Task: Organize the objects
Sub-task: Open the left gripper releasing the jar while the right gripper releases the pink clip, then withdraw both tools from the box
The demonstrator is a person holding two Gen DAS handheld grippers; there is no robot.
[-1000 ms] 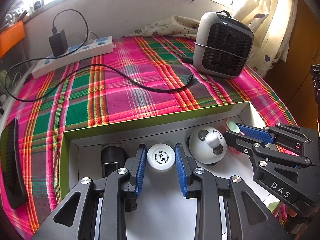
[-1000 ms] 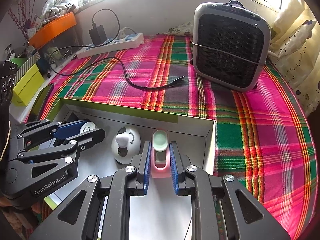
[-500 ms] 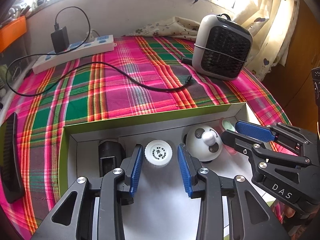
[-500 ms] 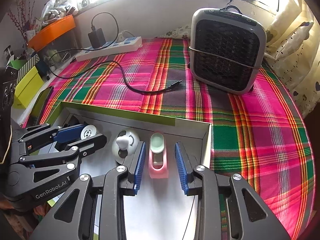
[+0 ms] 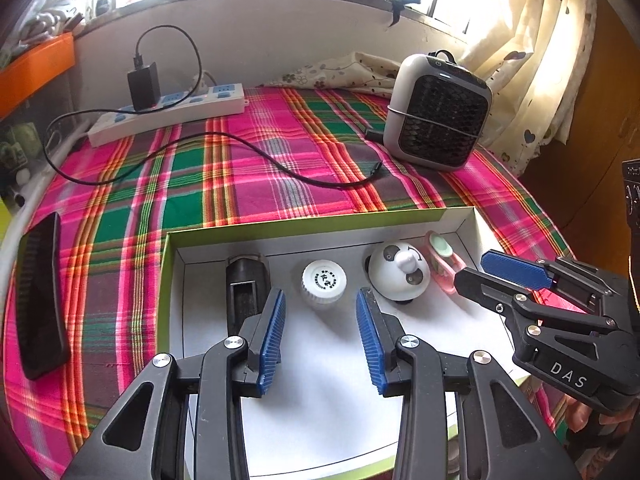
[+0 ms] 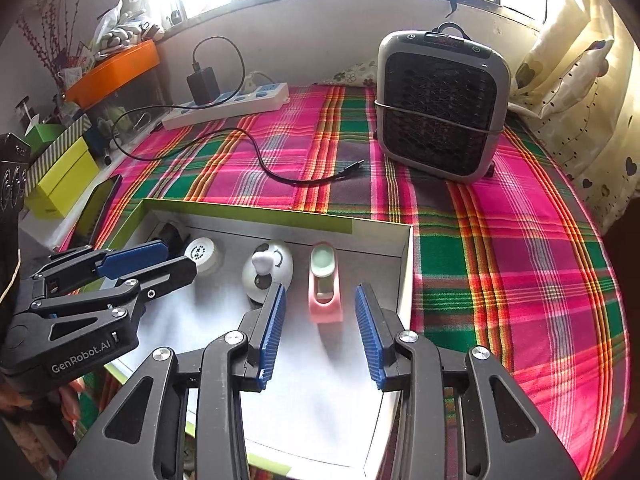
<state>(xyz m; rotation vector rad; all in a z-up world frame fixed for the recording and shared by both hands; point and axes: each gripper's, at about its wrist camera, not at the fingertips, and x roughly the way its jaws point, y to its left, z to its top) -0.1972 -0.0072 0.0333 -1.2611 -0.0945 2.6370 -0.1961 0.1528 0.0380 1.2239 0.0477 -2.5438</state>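
Observation:
A green-edged white box (image 5: 304,224) (image 6: 248,210) lies on the plaid cloth. Along its far wall stand a black block (image 5: 245,288), a white capped jar (image 5: 323,283) (image 6: 201,255), a white panda-like dome (image 5: 399,271) (image 6: 267,274) and a pink holder with a mint top (image 5: 442,260) (image 6: 325,288). My left gripper (image 5: 320,308) is open, just behind the jar, pads clear of it. My right gripper (image 6: 320,308) has its jaws still opening; the pink holder stands just ahead of them, untouched. Each gripper also shows at the edge of the other's view.
A grey fan heater (image 5: 436,114) (image 6: 442,106) stands at the back right. A white power strip (image 5: 168,114) with a black charger and a loose cable (image 5: 280,164) lies at the back left. A black phone (image 5: 38,292) rests left of the box. Curtains hang right.
Both grippers let go: the left opened off the white jar, the right off the pink holder. Both then drew back and rose a little; the objects stayed in the box.

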